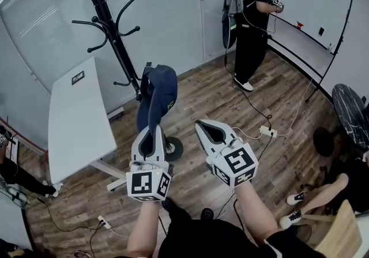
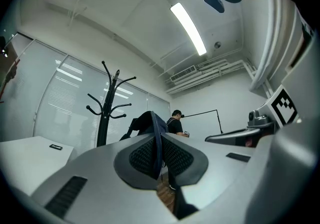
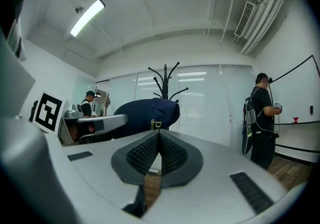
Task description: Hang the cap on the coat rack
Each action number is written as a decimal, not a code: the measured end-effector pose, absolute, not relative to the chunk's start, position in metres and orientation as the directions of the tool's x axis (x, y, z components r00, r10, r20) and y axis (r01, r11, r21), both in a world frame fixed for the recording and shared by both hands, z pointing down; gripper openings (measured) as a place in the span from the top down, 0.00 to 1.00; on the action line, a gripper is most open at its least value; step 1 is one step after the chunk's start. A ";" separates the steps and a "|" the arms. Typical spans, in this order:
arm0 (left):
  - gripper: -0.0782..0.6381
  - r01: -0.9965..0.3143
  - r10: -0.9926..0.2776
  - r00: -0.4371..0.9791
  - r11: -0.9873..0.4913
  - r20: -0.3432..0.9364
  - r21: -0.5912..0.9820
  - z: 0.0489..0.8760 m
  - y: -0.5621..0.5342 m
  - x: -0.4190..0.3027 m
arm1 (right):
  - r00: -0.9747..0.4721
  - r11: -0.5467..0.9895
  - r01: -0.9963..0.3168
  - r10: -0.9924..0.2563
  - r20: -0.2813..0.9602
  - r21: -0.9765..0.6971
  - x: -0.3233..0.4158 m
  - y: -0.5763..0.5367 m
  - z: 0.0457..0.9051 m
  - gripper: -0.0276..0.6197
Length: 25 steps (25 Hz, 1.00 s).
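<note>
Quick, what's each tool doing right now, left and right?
Left tool: closed, holding the navy cap by a thin edge.
Right tool: closed, nothing between its jaws.

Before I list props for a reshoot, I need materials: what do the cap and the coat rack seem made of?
The cap: navy cloth, matte, probably cotton; it creases and droops softly. The coat rack: black, slightly glossy, likely painted metal, judging by its thin pole and slim curved hooks; coated wood is possible.
</note>
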<state>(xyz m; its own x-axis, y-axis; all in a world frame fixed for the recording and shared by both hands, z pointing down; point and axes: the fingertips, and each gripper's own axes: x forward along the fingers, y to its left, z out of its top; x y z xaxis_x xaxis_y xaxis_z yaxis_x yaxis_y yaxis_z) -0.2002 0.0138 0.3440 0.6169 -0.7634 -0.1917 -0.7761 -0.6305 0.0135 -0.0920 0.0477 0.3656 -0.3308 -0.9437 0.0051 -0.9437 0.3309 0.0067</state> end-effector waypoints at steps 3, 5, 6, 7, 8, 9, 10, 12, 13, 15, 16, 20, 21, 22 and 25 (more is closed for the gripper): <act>0.85 -0.779 -0.765 0.614 -0.627 -0.192 0.010 0.343 0.016 -0.198 | -0.313 0.314 -0.949 -0.949 -0.036 -0.005 -0.086 0.051 0.361 0.91; 0.85 -0.781 -0.767 0.612 -0.625 -0.194 0.009 0.342 0.018 -0.197 | -0.310 0.310 -0.951 -0.950 -0.046 0.009 -0.084 0.052 0.357 0.91; 0.85 -0.782 -0.768 0.610 -0.624 -0.197 0.010 0.341 0.018 -0.195 | -0.308 0.308 -0.951 -0.950 -0.049 0.015 -0.083 0.053 0.355 0.91; 0.85 -0.782 -0.768 0.609 -0.623 -0.199 0.010 0.339 0.018 -0.193 | -0.306 0.306 -0.952 -0.951 -0.051 0.018 -0.080 0.054 0.353 0.91; 0.85 -0.782 -0.767 0.609 -0.624 -0.201 0.010 0.338 0.019 -0.191 | -0.304 0.304 -0.953 -0.951 -0.052 0.016 -0.077 0.055 0.352 0.91; 0.85 -0.780 -0.766 0.611 -0.625 -0.200 0.009 0.337 0.019 -0.188 | -0.302 0.302 -0.953 -0.952 -0.051 0.013 -0.074 0.055 0.352 0.91; 0.85 -0.778 -0.764 0.614 -0.628 -0.196 0.008 0.337 0.019 -0.186 | -0.300 0.300 -0.954 -0.953 -0.048 0.009 -0.072 0.055 0.353 0.91; 0.85 -0.774 -0.761 0.621 -0.633 -0.188 0.006 0.339 0.019 -0.183 | -0.293 0.293 -0.956 -0.955 -0.041 -0.001 -0.069 0.053 0.356 0.91; 0.85 -0.772 -0.759 0.623 -0.635 -0.186 0.004 0.339 0.018 -0.182 | -0.288 0.289 -0.957 -0.957 -0.040 -0.006 -0.068 0.050 0.357 0.91; 0.85 -0.771 -0.757 0.626 -0.637 -0.186 -0.002 0.340 0.014 -0.182 | -0.281 0.282 -0.959 -0.959 -0.039 -0.014 -0.067 0.044 0.359 0.91; 0.85 -0.770 -0.756 0.627 -0.638 -0.186 -0.007 0.340 0.011 -0.182 | -0.279 0.279 -0.960 -0.960 -0.036 -0.016 -0.067 0.040 0.360 0.91; 0.85 -0.764 -0.748 0.632 -0.645 -0.202 -0.006 0.344 -0.013 -0.180 | -0.272 0.272 -0.962 -0.962 -0.011 -0.011 -0.066 0.019 0.368 0.91; 0.85 -0.761 -0.744 0.635 -0.649 -0.208 -0.002 0.345 -0.020 -0.176 | -0.268 0.268 -0.963 -0.963 -0.007 -0.003 -0.064 0.013 0.369 0.91; 0.85 -0.757 -0.740 0.638 -0.653 -0.213 0.002 0.345 -0.028 -0.172 | -0.264 0.264 -0.964 -0.964 -0.003 0.005 -0.060 0.006 0.369 0.91; 0.85 -0.745 -0.725 0.647 -0.667 -0.234 0.007 0.340 -0.051 -0.156 | -0.254 0.254 -0.967 -0.967 0.000 0.034 -0.049 -0.016 0.360 0.91</act>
